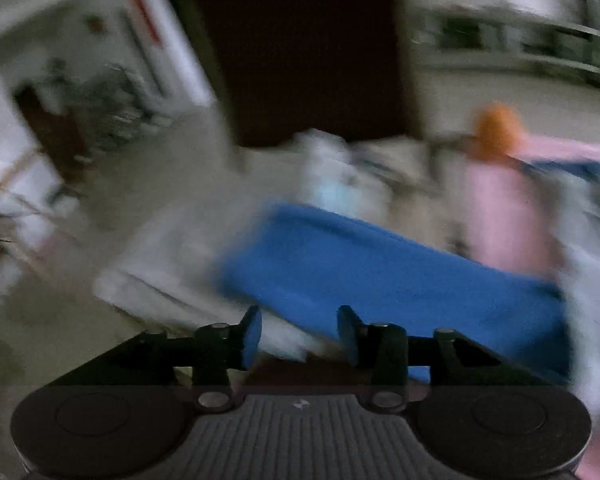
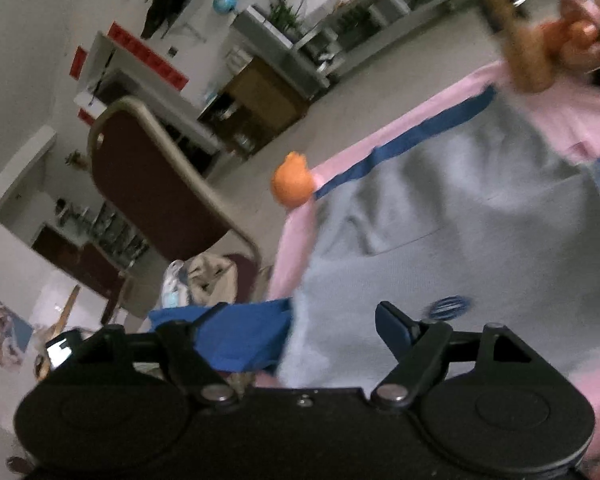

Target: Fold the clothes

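A folded blue cloth [image 1: 380,280] lies just ahead of my left gripper [image 1: 300,336]. That gripper's jaws stand apart with nothing between them; the view is blurred. In the right wrist view a grey garment [image 2: 460,220] with a small blue logo is spread over a pink surface [image 2: 580,120]. My right gripper [image 2: 300,320] hovers over the grey garment's near edge, open wide and not pinching any fabric. The blue cloth [image 2: 240,336] sits by its left finger, beside the grey garment.
An orange guard [image 2: 292,184] caps the pink surface's corner [image 1: 496,128]. A maroon chair [image 2: 152,184] stands just past that edge with bags [image 2: 204,280] on its seat. A brown plush toy [image 2: 520,40] is at the far right. Shelves and cabinets line the walls.
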`<state>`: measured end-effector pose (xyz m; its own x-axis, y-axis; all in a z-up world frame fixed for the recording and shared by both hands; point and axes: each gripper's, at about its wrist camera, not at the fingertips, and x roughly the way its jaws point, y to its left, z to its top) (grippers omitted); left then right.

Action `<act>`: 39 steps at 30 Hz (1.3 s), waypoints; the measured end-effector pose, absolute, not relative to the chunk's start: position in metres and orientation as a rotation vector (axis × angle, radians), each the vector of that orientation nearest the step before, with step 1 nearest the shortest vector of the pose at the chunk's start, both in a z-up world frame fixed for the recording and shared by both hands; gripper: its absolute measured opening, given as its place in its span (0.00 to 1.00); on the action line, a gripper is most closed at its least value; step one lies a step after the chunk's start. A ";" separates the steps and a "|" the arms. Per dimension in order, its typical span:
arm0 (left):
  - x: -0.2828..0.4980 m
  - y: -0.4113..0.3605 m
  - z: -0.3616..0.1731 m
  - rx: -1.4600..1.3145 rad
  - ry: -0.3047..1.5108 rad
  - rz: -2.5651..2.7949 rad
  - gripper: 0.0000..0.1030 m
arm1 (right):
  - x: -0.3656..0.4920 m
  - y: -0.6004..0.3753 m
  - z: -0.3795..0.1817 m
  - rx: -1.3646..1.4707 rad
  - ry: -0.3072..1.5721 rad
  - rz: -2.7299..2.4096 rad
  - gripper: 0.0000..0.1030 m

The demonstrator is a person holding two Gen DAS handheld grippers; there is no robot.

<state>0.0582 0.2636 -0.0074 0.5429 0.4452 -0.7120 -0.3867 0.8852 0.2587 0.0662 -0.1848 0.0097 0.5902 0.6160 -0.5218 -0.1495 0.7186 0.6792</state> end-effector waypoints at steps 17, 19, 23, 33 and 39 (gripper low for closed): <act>0.066 0.151 -0.124 -0.512 1.071 0.377 0.57 | 0.040 -0.365 -0.119 0.876 0.858 0.025 0.47; 0.068 0.150 -0.121 -0.514 1.055 0.367 0.56 | 0.045 -0.373 -0.137 0.926 0.897 -0.005 0.44; 0.080 0.147 -0.124 -0.497 1.020 0.370 0.43 | 0.068 -0.368 -0.147 0.893 0.929 -0.070 0.44; 0.073 0.125 -0.114 -0.276 0.880 0.377 0.08 | 0.103 -0.333 -0.138 0.571 0.812 -0.095 0.12; 0.071 0.132 -0.121 -0.302 0.948 0.414 0.13 | 0.090 -0.350 -0.121 0.601 0.748 -0.195 0.11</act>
